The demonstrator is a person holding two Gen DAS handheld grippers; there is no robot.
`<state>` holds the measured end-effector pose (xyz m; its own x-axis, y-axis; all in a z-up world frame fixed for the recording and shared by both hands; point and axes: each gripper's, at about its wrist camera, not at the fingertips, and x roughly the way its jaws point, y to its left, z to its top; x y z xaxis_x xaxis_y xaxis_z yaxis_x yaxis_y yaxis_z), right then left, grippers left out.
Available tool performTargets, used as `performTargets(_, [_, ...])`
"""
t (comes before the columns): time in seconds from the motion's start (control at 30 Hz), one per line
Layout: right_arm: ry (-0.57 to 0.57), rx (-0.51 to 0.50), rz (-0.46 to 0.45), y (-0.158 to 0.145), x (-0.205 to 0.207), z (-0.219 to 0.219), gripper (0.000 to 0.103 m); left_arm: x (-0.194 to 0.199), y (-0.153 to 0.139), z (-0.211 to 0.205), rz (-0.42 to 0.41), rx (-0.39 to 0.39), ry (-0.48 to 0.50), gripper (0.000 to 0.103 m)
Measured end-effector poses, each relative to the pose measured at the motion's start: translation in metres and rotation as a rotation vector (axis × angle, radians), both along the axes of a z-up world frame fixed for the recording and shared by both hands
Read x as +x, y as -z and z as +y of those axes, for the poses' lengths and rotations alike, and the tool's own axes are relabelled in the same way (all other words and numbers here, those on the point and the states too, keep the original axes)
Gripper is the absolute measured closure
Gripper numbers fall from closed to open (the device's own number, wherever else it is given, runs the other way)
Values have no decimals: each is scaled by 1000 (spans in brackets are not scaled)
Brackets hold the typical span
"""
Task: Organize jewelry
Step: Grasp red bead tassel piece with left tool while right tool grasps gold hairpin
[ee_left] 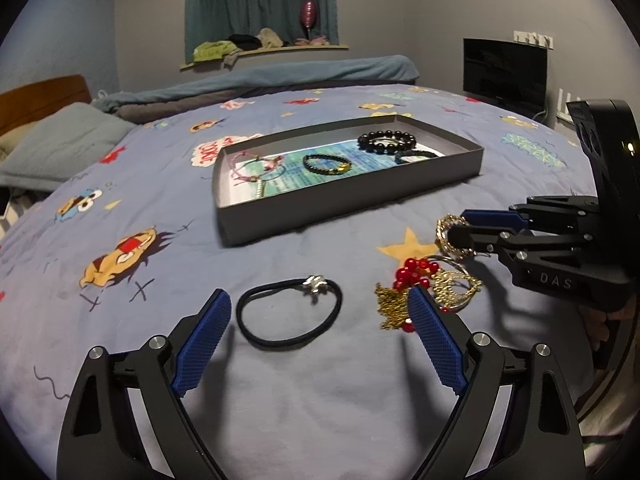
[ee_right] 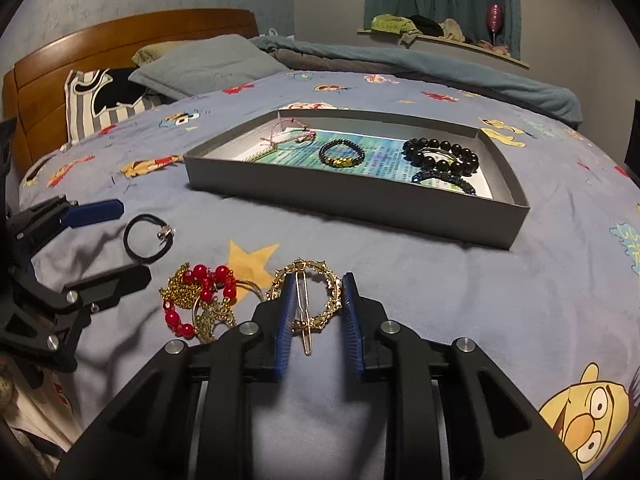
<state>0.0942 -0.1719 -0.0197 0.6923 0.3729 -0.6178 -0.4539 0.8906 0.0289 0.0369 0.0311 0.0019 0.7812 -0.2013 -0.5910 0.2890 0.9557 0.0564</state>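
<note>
The right claw (ee_right: 314, 308) grips a round, ornate gold hair clip (ee_right: 306, 300); the left claw (ee_left: 320, 316) gapes wide.

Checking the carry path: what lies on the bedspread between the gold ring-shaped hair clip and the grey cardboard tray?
Nothing: only bare blue cartoon-print bedspread separates the gold ring-shaped hair clip from the grey cardboard tray, clearest in the right wrist view.

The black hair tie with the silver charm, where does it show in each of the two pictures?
Left wrist view: black hair tie lies low centre, between the left gripper's fingers.
Right wrist view: hair tie at far left.
Shared landmark: grey tray beyond it.
</note>
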Motion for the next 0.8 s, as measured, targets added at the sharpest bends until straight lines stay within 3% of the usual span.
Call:
performTargets(0.17, [27, 16, -34, -9, -3, -13, 80, 0, 0, -13, 14, -17, 52, 26])
performTargets(0.23, [40, 24, -37, -11, -4, -19, 80, -1, 0, -20, 15, -15, 81, 35])
performTargets(0.37, [50, 37, -35, -14, -3, -27, 80, -2, 3, -38, 17, 2, 129, 41])
performTargets(0.47, [55, 50, -36, -16, -4, -30, 80, 0, 6, -46, 33, 9, 143, 56])
performTargets(0.67, [63, 51, -41, -17, -6, -38, 80, -10, 4, -55, 12, -13, 215, 58])
performTargets(0.8, [76, 70, -28, -18, -4, -45, 80, -8, 14, -68, 43, 30, 238, 58])
